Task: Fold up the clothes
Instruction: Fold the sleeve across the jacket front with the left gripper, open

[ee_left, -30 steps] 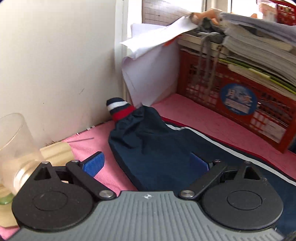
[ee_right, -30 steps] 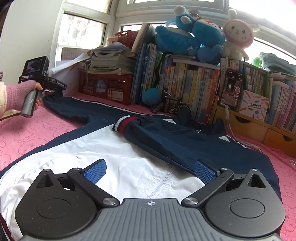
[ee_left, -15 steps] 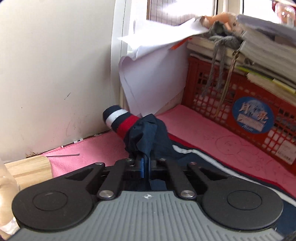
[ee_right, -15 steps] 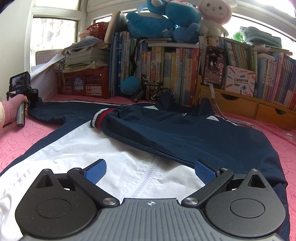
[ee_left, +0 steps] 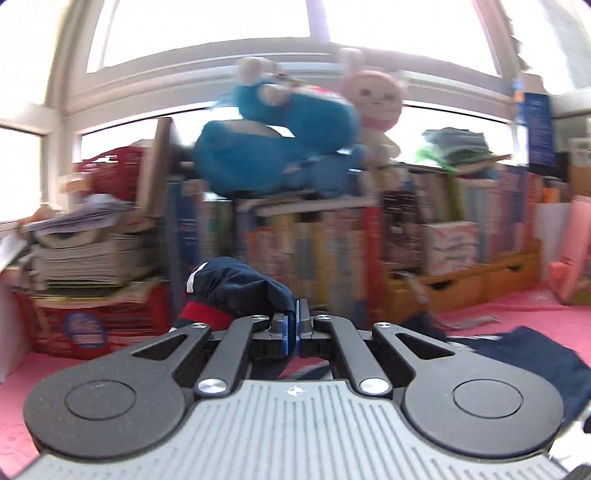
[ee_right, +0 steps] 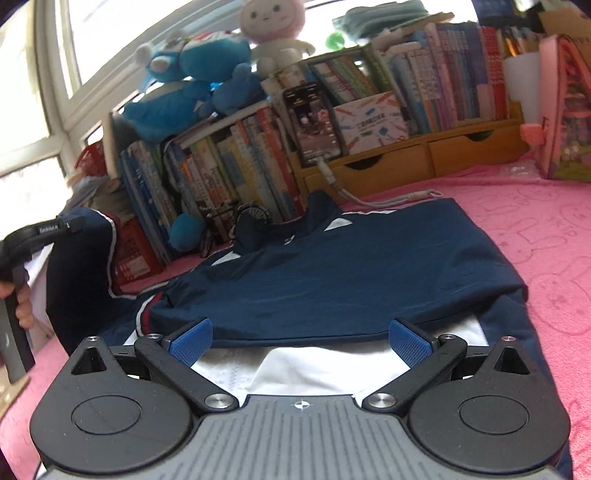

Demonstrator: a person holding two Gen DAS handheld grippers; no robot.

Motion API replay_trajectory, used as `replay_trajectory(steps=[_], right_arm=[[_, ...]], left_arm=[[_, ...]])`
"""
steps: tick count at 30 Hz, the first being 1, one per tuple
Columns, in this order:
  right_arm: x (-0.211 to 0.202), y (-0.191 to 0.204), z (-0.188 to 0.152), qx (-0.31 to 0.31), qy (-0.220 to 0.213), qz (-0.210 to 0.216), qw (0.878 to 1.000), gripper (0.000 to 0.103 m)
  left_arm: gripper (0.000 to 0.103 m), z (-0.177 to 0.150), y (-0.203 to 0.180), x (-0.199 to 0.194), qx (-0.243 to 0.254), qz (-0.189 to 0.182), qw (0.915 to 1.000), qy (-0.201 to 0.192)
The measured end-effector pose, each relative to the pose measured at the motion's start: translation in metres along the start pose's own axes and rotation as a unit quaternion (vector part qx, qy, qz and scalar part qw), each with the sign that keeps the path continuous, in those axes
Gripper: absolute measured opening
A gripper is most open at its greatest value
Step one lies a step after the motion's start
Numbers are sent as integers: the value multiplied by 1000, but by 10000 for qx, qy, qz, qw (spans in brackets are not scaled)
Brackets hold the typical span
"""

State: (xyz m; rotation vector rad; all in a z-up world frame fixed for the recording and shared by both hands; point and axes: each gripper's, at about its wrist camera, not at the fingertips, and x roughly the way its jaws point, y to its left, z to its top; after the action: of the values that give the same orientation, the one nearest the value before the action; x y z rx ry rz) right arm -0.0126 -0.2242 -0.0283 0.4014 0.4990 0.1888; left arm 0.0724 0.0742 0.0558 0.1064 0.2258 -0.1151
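Sleeve pinched in left tool, lifted

Jacket spread flat on the cloth-covered surface, one sleeve folded across its front; other sleeve lifted at the left, pinched in the left gripper; right gripper over the jacket's near part; row of books behind, plush toys on top.

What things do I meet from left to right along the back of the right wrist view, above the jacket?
Blue plush toy → pink-hooded plush toy → phone → white box → pink bag.
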Motion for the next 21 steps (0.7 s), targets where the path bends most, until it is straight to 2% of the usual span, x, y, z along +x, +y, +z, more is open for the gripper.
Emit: replay_trajectory(steps=[1, 3, 5, 7, 8, 10, 12, 13, 14, 15, 17, 19, 21], right_arm=[[-4, -12, 5, 220, -37, -51, 9997, 103], [-9, -34, 14, 570, -36, -96, 9983, 103], [-9, -52, 24, 886, 64, -33, 9960, 103], [-2, -62, 34, 1120, 231, 112, 9934, 103], [1, -67, 38, 1234, 316, 188, 9917, 103], [12, -65, 47, 1222, 466, 352, 9908, 103], [23, -51, 52, 915, 580, 411, 9933, 103], [29, -40, 54, 692, 635, 427, 9947, 103], [35, -29, 55, 459, 688, 442, 9956, 103], [40, -18, 54, 260, 740, 483, 9957, 103], [54, 14, 50, -318, 885, 633, 9936, 103], [66, 48, 42, -1051, 865, 619, 9888, 103], [82, 84, 30, -1942, 774, 470, 9768, 103]], left_arm=[[5, -2, -30, 4, 155, -375, 9991, 81], [10, -18, -78, 18, 578, -842, 9929, 611], [11, -39, -109, 41, 831, -1328, 9780, 1377], [12, -59, -122, 52, 659, -1459, 9667, 1996], [12, -65, -124, 47, 582, -1467, 9664, 2028], [18, -66, -117, 27, 505, -1542, 9694, 1842], [33, -63, -106, 9, 394, -1646, 9711, 1682], [36, -60, -95, -1, 343, -1641, 9731, 1578], [43, -57, -85, -12, 293, -1635, 9750, 1473], [49, -54, -75, -22, 243, -1627, 9768, 1368], [51, -53, -45, -42, 187, -1359, 9844, 1099], [57, -53, -19, -53, 254, -650, 9936, 891], [62, -58, 1, -53, 463, 130, 9954, 827]])
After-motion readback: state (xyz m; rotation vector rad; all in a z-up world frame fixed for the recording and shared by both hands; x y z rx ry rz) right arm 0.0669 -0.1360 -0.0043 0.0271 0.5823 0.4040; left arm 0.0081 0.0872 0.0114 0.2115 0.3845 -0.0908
